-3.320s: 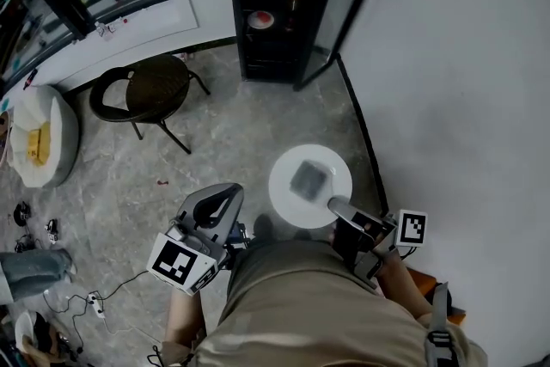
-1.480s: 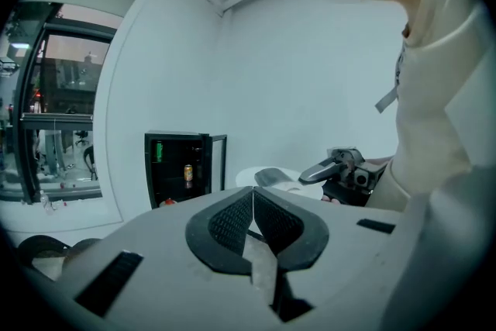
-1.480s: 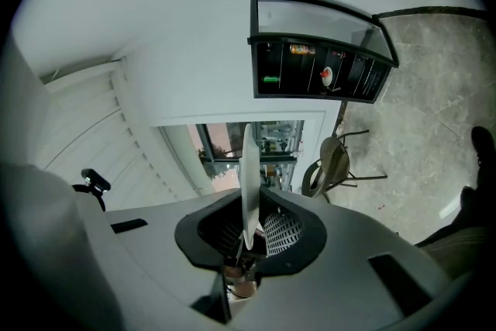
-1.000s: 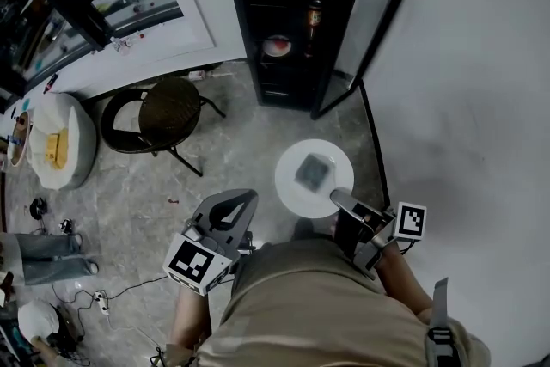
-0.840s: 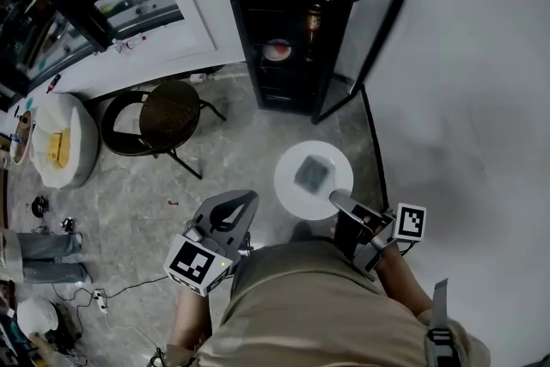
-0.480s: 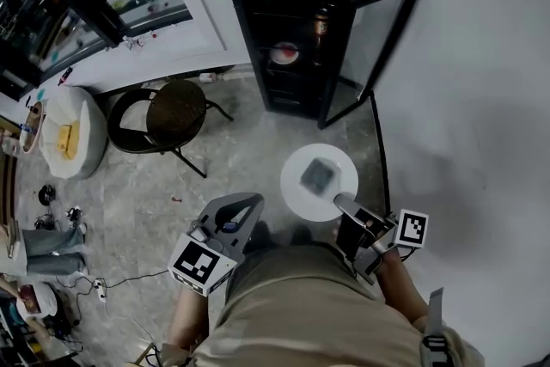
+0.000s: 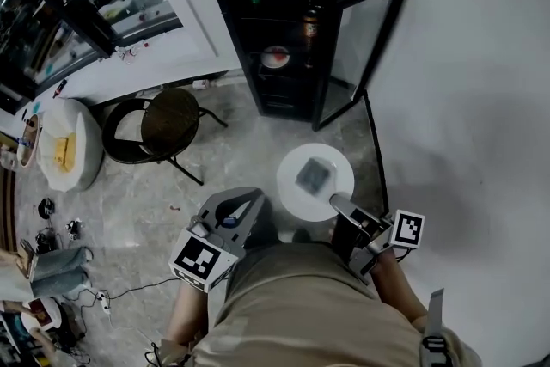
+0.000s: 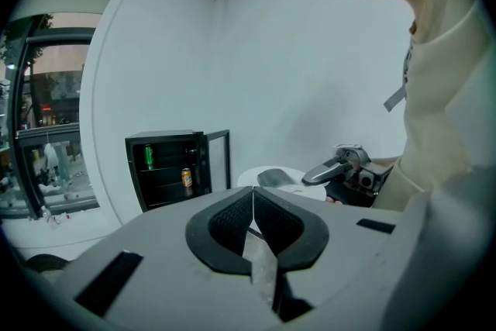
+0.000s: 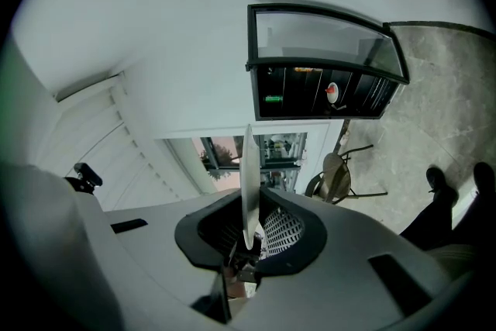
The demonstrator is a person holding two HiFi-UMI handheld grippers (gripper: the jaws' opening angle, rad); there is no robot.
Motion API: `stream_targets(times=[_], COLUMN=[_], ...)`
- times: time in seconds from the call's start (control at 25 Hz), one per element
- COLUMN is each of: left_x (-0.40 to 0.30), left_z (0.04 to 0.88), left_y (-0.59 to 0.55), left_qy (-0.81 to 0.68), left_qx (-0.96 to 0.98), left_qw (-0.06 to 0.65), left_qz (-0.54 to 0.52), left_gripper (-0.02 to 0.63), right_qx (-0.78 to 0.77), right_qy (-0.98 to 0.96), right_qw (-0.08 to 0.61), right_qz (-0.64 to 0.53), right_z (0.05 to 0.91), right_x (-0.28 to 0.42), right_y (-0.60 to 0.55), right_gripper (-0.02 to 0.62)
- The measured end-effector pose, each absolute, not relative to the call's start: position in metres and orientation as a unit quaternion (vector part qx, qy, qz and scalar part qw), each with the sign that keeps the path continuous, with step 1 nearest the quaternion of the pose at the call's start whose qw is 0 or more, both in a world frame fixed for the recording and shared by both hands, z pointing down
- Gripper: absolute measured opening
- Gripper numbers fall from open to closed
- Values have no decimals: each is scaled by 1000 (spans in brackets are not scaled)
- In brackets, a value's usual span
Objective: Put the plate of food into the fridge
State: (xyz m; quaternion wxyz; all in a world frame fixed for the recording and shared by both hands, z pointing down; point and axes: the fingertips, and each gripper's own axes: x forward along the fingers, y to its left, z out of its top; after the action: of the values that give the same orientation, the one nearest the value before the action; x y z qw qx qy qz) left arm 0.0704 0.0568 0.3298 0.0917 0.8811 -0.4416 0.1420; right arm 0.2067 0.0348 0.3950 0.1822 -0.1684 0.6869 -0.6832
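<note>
We hold plate [image 7: 314,182] by near rim in right gripper [image 7: 339,204], jaws clamped on edge; food [image 7: 312,175] sits centred. Left gripper [image 7: 243,204] empty, jaws together. Fridge [image 7: 277,30] lies straight ahead of plate, well apart, door [image 7: 365,47] swung open rightward.

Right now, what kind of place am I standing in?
Probably a lounge or office corner: a black mini fridge against a white wall, a round chair on grey stone floor, big windows.

Clear floor [image 7: 258,146] to fridge [image 7: 277,21] (chair [image 7: 163,123] leftward)
</note>
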Motion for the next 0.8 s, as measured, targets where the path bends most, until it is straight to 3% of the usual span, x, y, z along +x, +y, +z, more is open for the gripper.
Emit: stream_targets(times=[0.8], left_x=[13], left_z=[342], left_y=[0], left_qy=[-420], left_qx=[894], left_qw=[109], left_qz=[106], left_gripper=[12], right_qx=[-213], right_qy=[679], right_qw=[198], right_qz=[-675], right_z=[395], right_x=[159], right_y=[-9], right_gripper=[44])
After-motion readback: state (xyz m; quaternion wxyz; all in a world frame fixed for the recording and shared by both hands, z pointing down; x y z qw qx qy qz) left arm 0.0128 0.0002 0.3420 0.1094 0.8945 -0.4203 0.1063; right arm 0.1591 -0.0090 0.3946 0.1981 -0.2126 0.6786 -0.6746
